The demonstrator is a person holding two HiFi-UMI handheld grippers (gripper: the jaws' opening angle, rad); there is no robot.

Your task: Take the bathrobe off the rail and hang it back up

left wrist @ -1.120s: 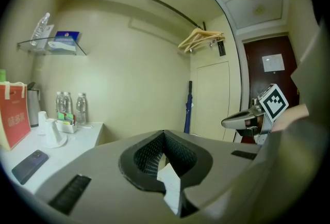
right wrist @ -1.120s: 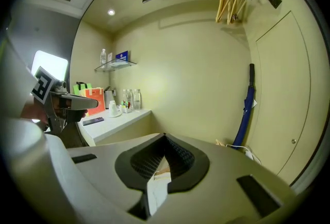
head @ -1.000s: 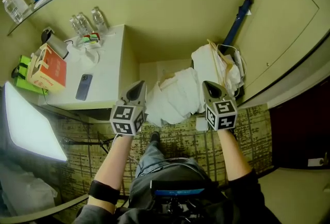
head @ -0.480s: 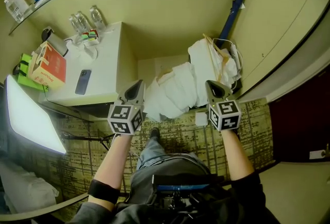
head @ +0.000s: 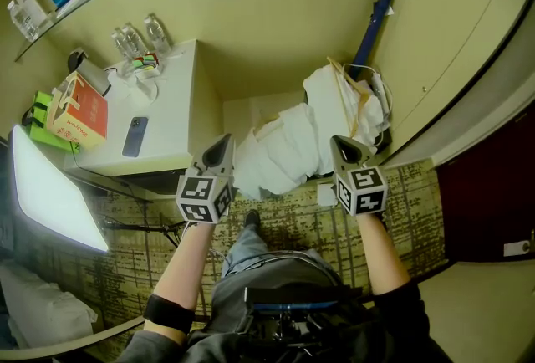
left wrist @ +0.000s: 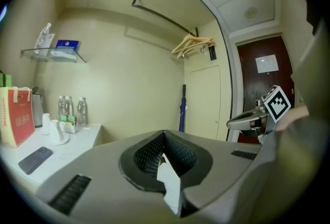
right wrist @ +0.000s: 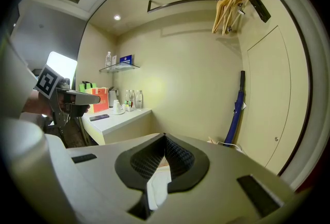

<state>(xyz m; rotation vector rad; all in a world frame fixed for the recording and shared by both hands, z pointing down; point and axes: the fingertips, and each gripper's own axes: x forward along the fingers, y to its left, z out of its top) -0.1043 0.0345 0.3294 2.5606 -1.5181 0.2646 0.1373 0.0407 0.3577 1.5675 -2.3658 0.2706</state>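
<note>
**Left gripper** (head: 222,145): the jaws are closed on a fold of white cloth, which is an edge of the bathrobe (head: 280,150).

**Right gripper** (head: 342,145): the jaws are closed in the same way, with a second fold of the same bathrobe pinched between the pads.

**Attitude:** both grippers point forward and slightly down. They sit level with each other and well apart, one in each hand.

**Bathrobe:** it is off the rail (left wrist: 164,18). It is bunched between the two grippers and sags toward the patterned carpet (head: 292,223), and its farther part heaps up on the right side.

**Rail:** it is mounted high on the wall ahead, with wooden hangers (right wrist: 231,3) grouped at its right end, next to the closet door.

**Surroundings:**
- A blue umbrella (head: 378,14) leans in the corner beyond the bathrobe.
- The white surface (head: 171,102) stands to the left, near the left gripper.
- The surface carries a dark phone (head: 135,138), an orange box (head: 79,109) and, at the back near the wall, water bottles (head: 138,37).
</note>
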